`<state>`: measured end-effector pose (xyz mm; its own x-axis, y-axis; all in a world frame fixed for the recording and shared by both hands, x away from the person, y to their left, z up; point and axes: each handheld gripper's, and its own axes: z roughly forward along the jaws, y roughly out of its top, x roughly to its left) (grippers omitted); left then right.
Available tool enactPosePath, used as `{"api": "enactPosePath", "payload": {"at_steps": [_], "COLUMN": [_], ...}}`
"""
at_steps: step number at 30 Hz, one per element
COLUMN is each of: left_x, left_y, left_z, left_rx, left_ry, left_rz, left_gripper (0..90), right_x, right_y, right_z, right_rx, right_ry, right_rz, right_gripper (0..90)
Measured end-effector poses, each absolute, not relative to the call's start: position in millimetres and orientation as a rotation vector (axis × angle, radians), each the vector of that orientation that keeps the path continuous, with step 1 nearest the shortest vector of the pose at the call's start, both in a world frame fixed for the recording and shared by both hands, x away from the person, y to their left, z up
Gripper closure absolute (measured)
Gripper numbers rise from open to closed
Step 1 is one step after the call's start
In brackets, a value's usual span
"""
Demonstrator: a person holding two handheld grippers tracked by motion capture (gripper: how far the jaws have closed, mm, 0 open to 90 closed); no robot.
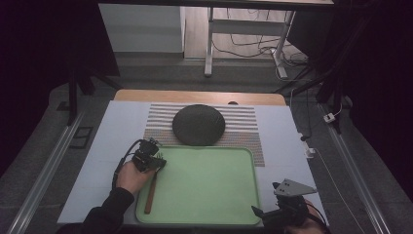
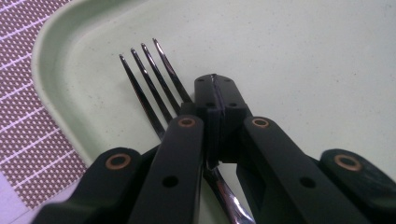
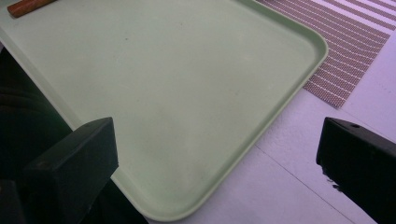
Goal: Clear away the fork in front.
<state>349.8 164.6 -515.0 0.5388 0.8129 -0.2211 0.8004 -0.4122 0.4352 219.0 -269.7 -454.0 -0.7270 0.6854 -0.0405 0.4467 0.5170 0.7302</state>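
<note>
At the left of the high view, the left gripper [image 1: 155, 158] sits over the near-left part of the green tray [image 1: 209, 195], held by the person's left hand [image 1: 130, 176]. It is clenched on the fork [image 1: 152, 187], gripping the metal neck just behind the tines. In the left gripper view the two black jaws meet tip to tip, with the four tines [image 2: 147, 74] fanning out beyond them above the tray floor [image 2: 289, 56], and the shiny neck passing under the jaws. The fork's brown wooden handle [image 1: 150, 197] runs back along the tray's left side towards the person.

Behind the tray, a round dark mat [image 1: 198, 124] lies on a striped placemat [image 1: 243, 119] on the worktop [image 1: 112, 141].

At the right, the right gripper [image 1: 263, 214] rests at the tray's near-right corner, released: its jaws stand wide apart in the right gripper view, with nothing between them but tray and worktop.
</note>
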Motion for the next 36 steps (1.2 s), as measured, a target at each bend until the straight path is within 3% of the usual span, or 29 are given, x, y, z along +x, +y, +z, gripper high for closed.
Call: {"api": "enactPosePath", "payload": {"at_steps": [4, 5, 6, 9, 10, 12, 17, 27, 36], "left_x": [346.3, 345.2, 343.9, 339.4, 337.7, 335.1, 327.9, 301.7, 264.5], "left_y": [167.2, 168.1, 168.7, 171.2, 171.9, 173.2, 176.4, 190.6, 217.4], "left_z": [-508.0, -505.6, -503.3, -497.3, -495.6, -490.9, -478.9, -459.4, -453.4], "left_rx": [2.25, 2.237, 2.222, 2.194, 2.178, 2.161, 2.094, 2.076, 2.001], "left_ry": [1.264, 1.243, 1.222, 1.144, 1.115, 1.078, 1.002, 0.977, 0.965], "left_rz": [0.041, 0.044, 0.055, 0.089, 0.1, 0.102, 0.102, 0.146, 0.148], "left_gripper": [76.2, 68.3, 68.3, 56.7, 47.3, 44.1, 24.8, 4.4, 0.0], "right_x": [219.1, 219.1, 219.1, 218.7, 218.5, 218.4, 218.8, 219.7, 220.2], "right_y": [-270.1, -270.0, -270.0, -269.9, -269.9, -269.9, -270.6, -270.5, -269.7], "right_z": [-453.9, -453.9, -453.9, -453.8, -453.8, -453.8, -453.6, -453.6, -453.9], "right_rx": [0.948, 0.948, 0.948, 0.947, 0.947, 0.95, 0.966, 0.974, 0.982], "right_ry": [2.436, 2.436, 2.436, 2.435, 2.433, 2.43, 2.425, 2.43, 2.427], "right_rz": [1.037, 1.039, 1.039, 1.039, 1.037, 1.041, 1.048, 1.035, 1.035], "right_gripper": [0.0, 0.0, 0.0, 0.0, 0.0, 0.0, 0.0, 0.0, 0.0]}}
